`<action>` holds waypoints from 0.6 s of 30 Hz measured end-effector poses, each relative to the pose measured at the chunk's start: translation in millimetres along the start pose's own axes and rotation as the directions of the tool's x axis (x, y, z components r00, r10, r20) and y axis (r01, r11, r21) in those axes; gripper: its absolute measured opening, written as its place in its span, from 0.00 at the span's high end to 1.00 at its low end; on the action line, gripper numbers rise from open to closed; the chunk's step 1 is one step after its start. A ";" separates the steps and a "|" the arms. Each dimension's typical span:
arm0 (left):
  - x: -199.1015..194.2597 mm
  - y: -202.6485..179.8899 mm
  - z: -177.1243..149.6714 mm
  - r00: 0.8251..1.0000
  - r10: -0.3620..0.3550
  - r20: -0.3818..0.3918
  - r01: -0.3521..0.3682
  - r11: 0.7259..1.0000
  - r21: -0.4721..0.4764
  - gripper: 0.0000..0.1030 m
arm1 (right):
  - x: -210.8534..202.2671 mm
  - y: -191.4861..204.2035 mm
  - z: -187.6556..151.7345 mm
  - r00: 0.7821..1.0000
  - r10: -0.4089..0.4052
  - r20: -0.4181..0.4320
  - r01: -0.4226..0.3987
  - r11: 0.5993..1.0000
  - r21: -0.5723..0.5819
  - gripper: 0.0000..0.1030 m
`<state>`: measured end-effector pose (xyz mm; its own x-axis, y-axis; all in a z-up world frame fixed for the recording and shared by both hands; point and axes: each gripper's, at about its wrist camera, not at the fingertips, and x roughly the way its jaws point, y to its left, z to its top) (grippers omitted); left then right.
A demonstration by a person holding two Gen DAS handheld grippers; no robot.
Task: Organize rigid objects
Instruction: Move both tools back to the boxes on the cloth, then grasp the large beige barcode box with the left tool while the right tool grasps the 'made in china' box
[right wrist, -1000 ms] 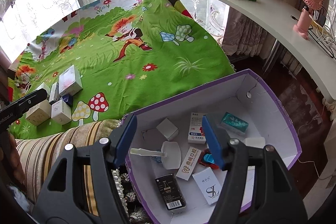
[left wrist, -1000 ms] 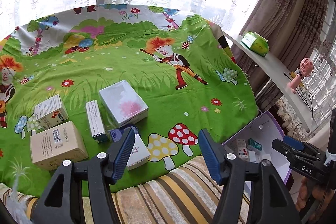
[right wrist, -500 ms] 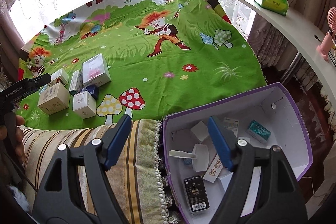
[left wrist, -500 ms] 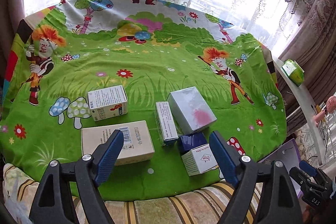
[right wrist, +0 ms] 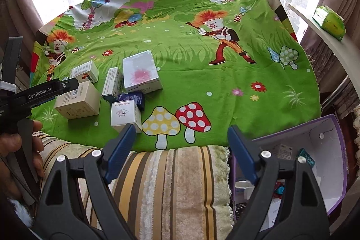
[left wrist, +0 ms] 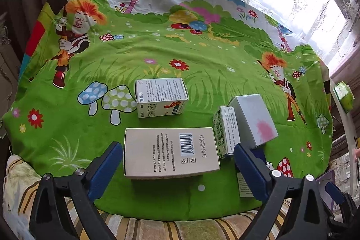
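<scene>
Boxes are what this job turns on: five small cartons lie clustered on the green cartoon cloth [left wrist: 180,55], and a purple-edged bin [right wrist: 324,150] at the cloth's corner already holds several more. A second ago the left gripper [left wrist: 178,163] looked over the cloth's near right corner with the cluster off at its 9 o'clock; now the beige barcode box [left wrist: 171,152] lies flat right between its blue pads, which have just been opening and stand wide, clear of the box on both sides and gripping nothing. At 12 o'clock from that box sits a white medicine carton [left wrist: 160,97]; at 3 o'clock a narrow green-and-white carton [left wrist: 226,129], with a pale box with a pink blotch [left wrist: 253,120] just beyond it. Meanwhile the right gripper [right wrist: 181,145] has swung off the bin, which was under its jaws a second ago and now sits at its 4 o'clock — its jaws have also been opening, are empty, and hang over the striped cushion edge [right wrist: 171,183], with a white cube box [right wrist: 126,114] near its left pad at 10 o'clock. My reading: one drop into the bin is finished, and the left hand is lined up to take the beige box next — closing squarely on its short ends looks like the demand.
</scene>
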<state>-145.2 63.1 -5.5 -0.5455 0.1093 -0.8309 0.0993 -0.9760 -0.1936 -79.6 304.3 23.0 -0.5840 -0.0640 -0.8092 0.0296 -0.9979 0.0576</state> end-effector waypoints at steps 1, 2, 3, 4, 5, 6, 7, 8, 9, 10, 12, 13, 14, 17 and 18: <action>2.1 0.1 -0.2 1.000 0.000 -0.008 0.000 1.000 0.002 0.01 | 4.3 5.7 1.4 1.000 0.005 -0.007 -0.005 1.000 -0.012 0.16; 3.9 0.1 -0.2 1.000 0.000 -0.016 0.000 1.000 0.004 0.01 | 8.4 10.9 2.4 1.000 0.013 -0.015 -0.013 1.000 -0.023 0.16; 5.3 -0.1 -0.7 1.000 0.004 -0.020 -0.004 1.000 0.005 0.01 | 12.4 15.9 3.1 1.000 0.021 -0.023 -0.022 0.999 -0.033 0.16; 6.6 -0.4 -1.2 1.000 0.010 -0.023 -0.010 1.000 0.007 0.01 | 16.2 20.6 3.4 0.999 0.027 -0.029 -0.028 0.999 -0.043 0.16; 8.3 -1.0 -1.3 0.999 0.015 -0.028 -0.015 1.000 0.009 0.01 | 20.0 25.1 3.9 0.999 0.029 -0.034 -0.031 0.998 -0.055 0.16; 9.8 -1.6 -1.7 0.999 0.020 -0.034 -0.020 1.000 0.013 0.00 | 23.9 29.0 4.4 0.999 0.032 -0.043 -0.034 0.997 -0.065 0.16; 11.1 -2.5 -1.7 0.999 0.029 -0.038 -0.028 0.999 0.018 0.00 | 27.6 32.0 4.9 0.998 0.036 -0.053 -0.040 0.997 -0.072 0.16; 11.8 -2.9 -2.1 0.999 0.037 -0.039 -0.037 0.999 0.022 0.00 | 30.8 34.5 5.5 0.997 0.039 -0.060 -0.044 0.996 -0.078 0.16; 12.1 -3.4 -2.1 0.998 0.042 -0.040 -0.041 0.999 0.024 0.00 | 33.1 36.9 5.9 0.997 0.039 -0.065 -0.044 0.995 -0.085 0.16; 12.6 -4.1 -2.2 0.998 0.047 -0.041 -0.046 0.999 0.028 0.00 | 35.0 38.9 6.7 0.997 0.038 -0.068 -0.045 0.995 -0.092 0.16; 13.6 -4.6 -2.5 0.997 0.062 -0.042 -0.061 0.998 0.034 0.00 | 39.6 42.8 7.9 0.997 0.035 -0.075 -0.043 0.993 -0.107 0.16; 13.6 -4.3 -2.6 0.997 0.066 -0.041 -0.064 0.997 0.034 0.00 | 42.0 44.3 8.0 0.996 0.032 -0.081 -0.042 0.993 -0.115 0.16; 13.5 -3.2 -2.7 0.997 0.064 -0.039 -0.063 0.998 0.031 0.00 | 44.6 46.3 7.9 0.996 0.032 -0.087 -0.042 0.992 -0.122 0.16; 14.4 -1.5 -2.6 0.996 0.083 -0.038 -0.082 0.996 0.029 0.00 | 52.2 51.9 7.0 0.994 0.031 -0.103 -0.046 0.989 -0.141 0.16; 14.2 -0.7 -2.8 0.996 0.084 -0.036 -0.083 0.996 0.026 0.00 | 54.8 53.4 7.1 0.994 0.033 -0.106 -0.048 0.988 -0.146 0.16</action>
<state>-150.7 65.8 -18.6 -0.5051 0.0339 -0.8624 0.1225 -0.9863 -0.1105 -115.8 247.6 -14.1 -0.4933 -0.0971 -0.8644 0.1753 -0.9845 0.0105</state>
